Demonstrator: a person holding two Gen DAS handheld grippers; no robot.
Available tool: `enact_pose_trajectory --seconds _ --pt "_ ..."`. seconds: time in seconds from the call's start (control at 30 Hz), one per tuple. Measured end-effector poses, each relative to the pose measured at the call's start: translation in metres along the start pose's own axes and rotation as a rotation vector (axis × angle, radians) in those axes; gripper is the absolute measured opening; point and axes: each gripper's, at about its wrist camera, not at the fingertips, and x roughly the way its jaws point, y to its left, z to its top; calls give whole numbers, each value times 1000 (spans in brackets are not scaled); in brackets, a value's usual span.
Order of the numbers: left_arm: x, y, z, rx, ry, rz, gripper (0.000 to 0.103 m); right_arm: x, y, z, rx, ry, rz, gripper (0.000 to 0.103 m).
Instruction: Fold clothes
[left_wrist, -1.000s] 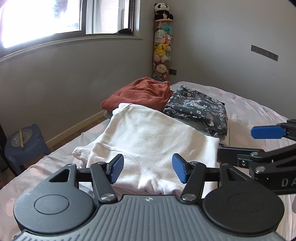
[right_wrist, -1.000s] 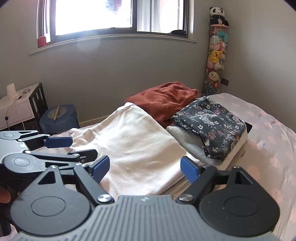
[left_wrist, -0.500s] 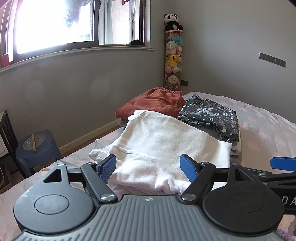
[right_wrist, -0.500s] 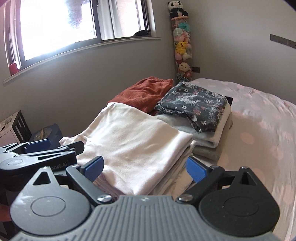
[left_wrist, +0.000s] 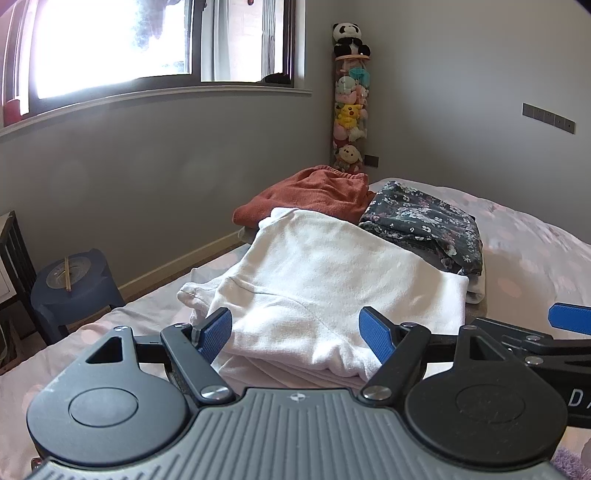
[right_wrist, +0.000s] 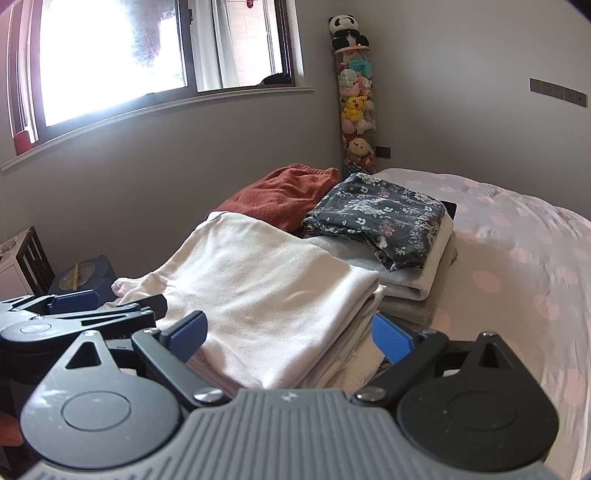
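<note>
A folded white garment (left_wrist: 325, 280) lies on top of a stack on the pink dotted bed (left_wrist: 535, 251); it also shows in the right wrist view (right_wrist: 258, 291). Behind it lie a rust-red garment (left_wrist: 310, 195) and a folded dark floral garment (left_wrist: 424, 225) on grey and white folded pieces. My left gripper (left_wrist: 297, 334) is open and empty, just in front of the white garment's near edge. My right gripper (right_wrist: 290, 334) is open and empty at the stack's near right corner. Each gripper shows at the edge of the other's view.
A blue stool (left_wrist: 74, 280) with a tape roll stands on the floor at the left, beside a dark rack (left_wrist: 14, 251). A tube of plush toys (left_wrist: 349, 99) stands in the corner. The grey wall and window (left_wrist: 147, 44) lie behind the bed.
Both grippers have pulled back and risen a little from the white garment and opened wider. The garment lies still on the stack.
</note>
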Motion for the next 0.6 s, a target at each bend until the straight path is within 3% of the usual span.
enact_pose_trajectory --seconds 0.33,0.6 --pt "8 0 -8 -13 110 -27 75 5 -4 -8 34 50 -18 97" --pt "7 -1 -10 -12 137 -20 75 5 -5 -14 47 55 -19 97"
